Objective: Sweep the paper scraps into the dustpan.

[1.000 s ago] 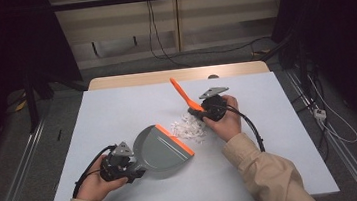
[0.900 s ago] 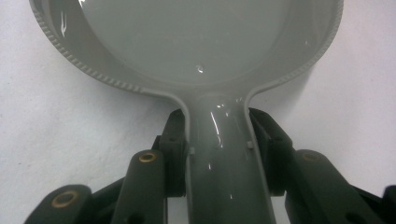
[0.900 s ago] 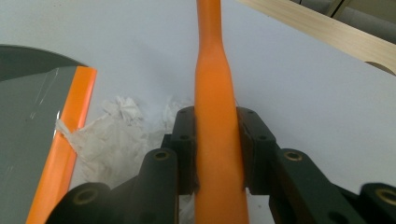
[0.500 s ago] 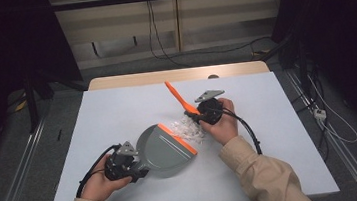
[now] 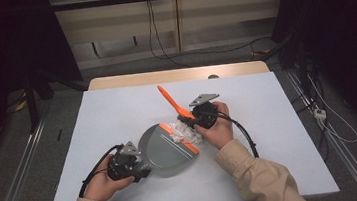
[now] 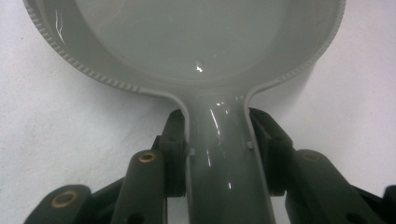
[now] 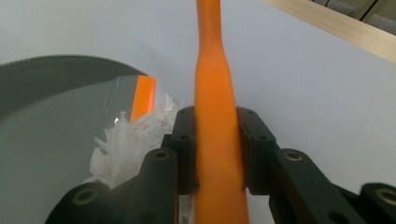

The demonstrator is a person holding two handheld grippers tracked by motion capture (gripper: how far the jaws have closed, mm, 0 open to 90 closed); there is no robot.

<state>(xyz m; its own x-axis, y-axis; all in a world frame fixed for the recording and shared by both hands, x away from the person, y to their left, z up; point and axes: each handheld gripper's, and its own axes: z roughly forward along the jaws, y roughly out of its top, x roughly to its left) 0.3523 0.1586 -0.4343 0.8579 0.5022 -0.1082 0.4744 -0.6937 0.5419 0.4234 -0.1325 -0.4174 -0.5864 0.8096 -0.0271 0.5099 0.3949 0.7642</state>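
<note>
The right gripper is clenched on the orange handle of the brush; in the right gripper view both pads press the handle's flanks, and the handle runs up and away between the jaws. In the high view the handle slants up and to the left from the gripper. Against the frame of a second ago, this gripper and the person's right hand have shifted left and toward the person, bringing the brush head up to the dustpan's orange lip. The handle leans more steeply to the left than before.

The left gripper is clamped on the grey handle of the dustpan; the left gripper view shows the pads tight on either side of the handle, just below where it widens into the pan. This gripper and the left hand sit in much the same place as a second ago, at the near left part of the white table.

The dustpan lies flat on the table near its middle, mouth turned toward the right gripper. White shredded paper is bunched at the lip, partly over the orange edge and onto the pan floor; earlier the heap lay just outside the lip. In the right gripper view the scraps rest against the jaws, beside the orange lip. The pan's rear floor, as seen in the left gripper view, holds nothing visible.
</note>
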